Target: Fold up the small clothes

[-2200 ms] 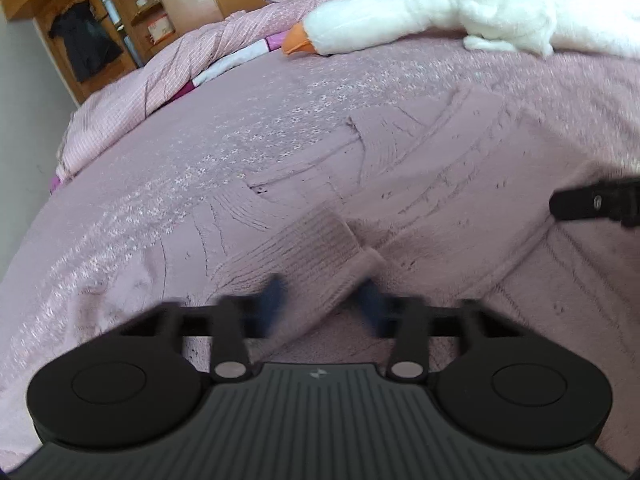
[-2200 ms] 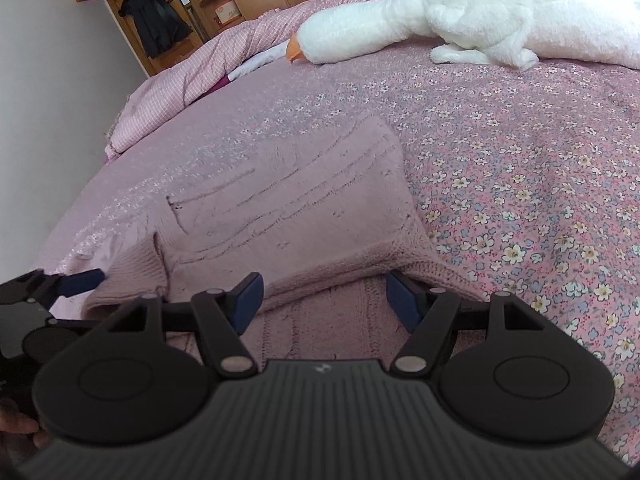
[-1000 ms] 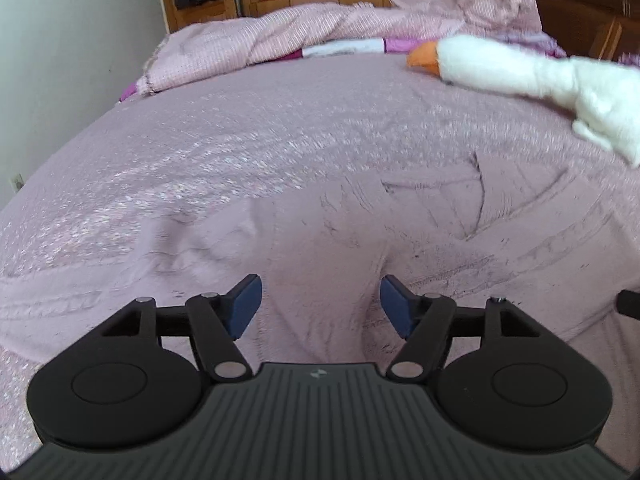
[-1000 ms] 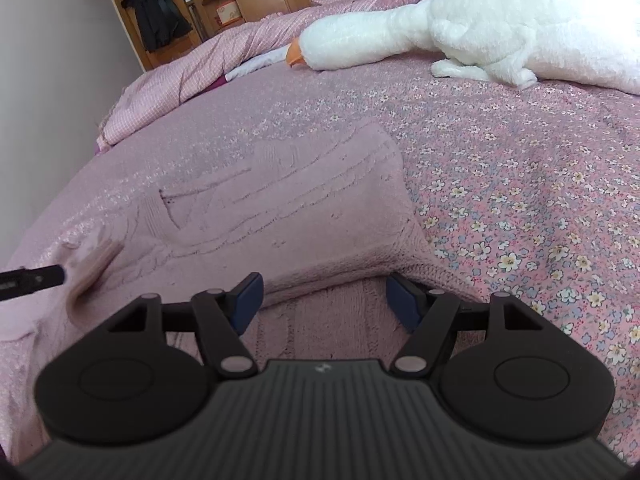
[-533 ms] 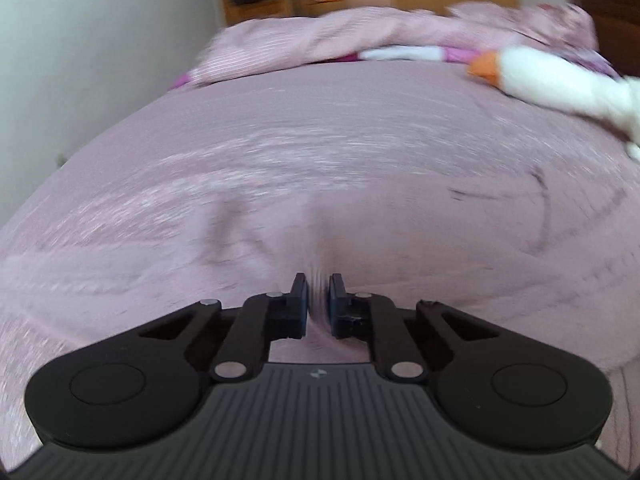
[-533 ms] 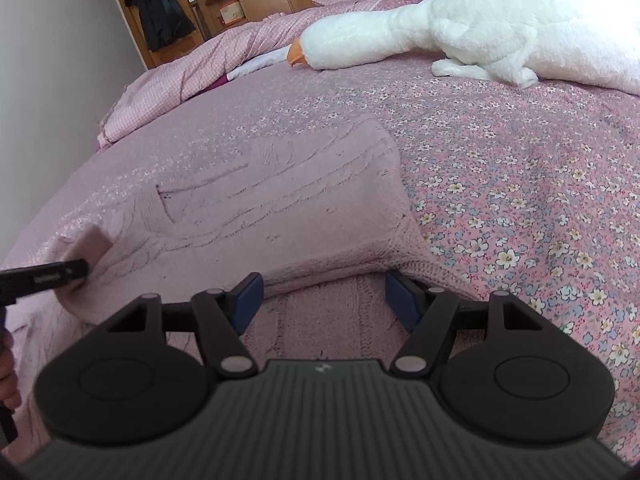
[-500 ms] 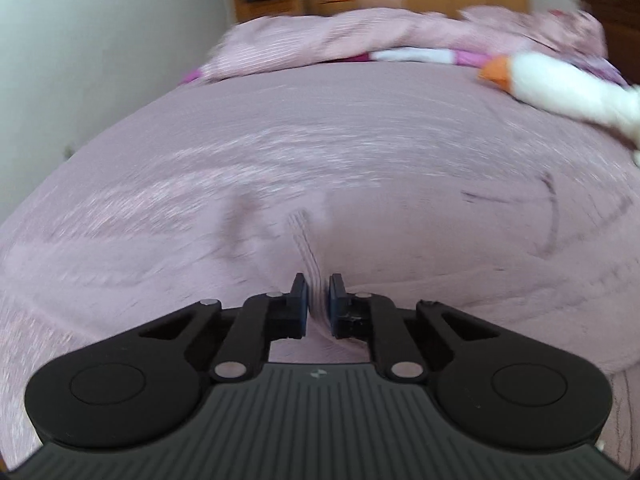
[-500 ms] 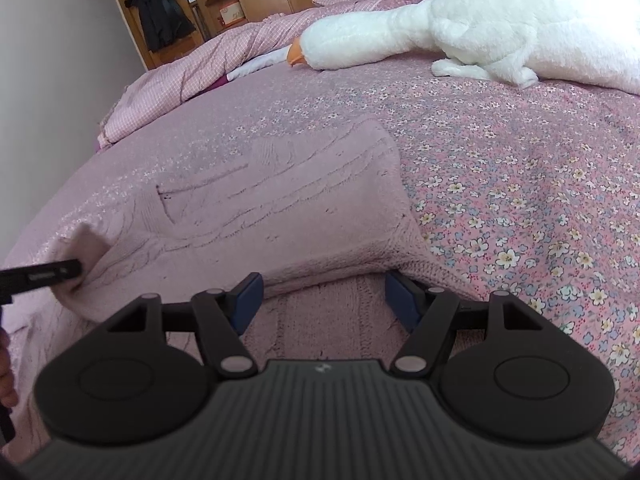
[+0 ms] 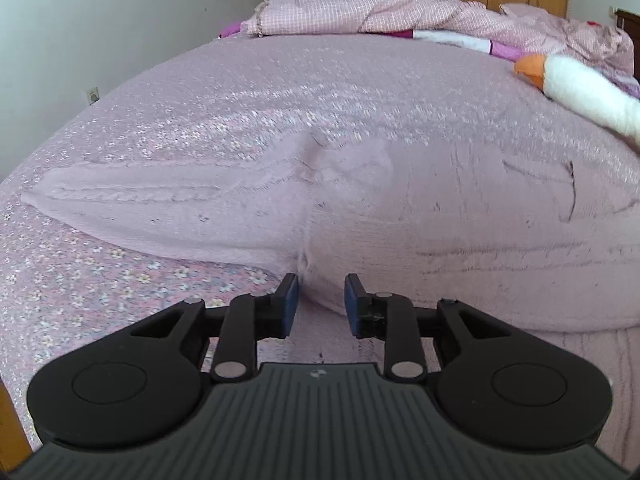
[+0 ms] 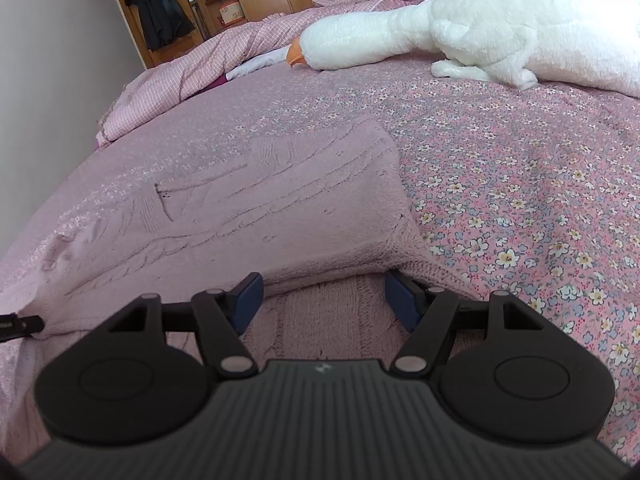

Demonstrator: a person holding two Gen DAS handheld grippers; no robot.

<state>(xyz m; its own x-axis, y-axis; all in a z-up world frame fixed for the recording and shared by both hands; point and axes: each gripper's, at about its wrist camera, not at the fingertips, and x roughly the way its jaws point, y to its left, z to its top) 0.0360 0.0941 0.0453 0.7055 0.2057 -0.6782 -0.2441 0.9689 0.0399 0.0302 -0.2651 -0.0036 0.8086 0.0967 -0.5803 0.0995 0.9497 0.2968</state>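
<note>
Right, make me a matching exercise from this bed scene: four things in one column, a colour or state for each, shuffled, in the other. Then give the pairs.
Things:
1. sweater
2. goose toy
3. bedsheet
4. jacket

Descriptions:
A. white plush with an orange beak
B. dark, hanging by the wardrobe
C. plain pink knit, partly folded
D. pink with small flowers

Pairs: 1-C, 2-A, 3-D, 4-B
</note>
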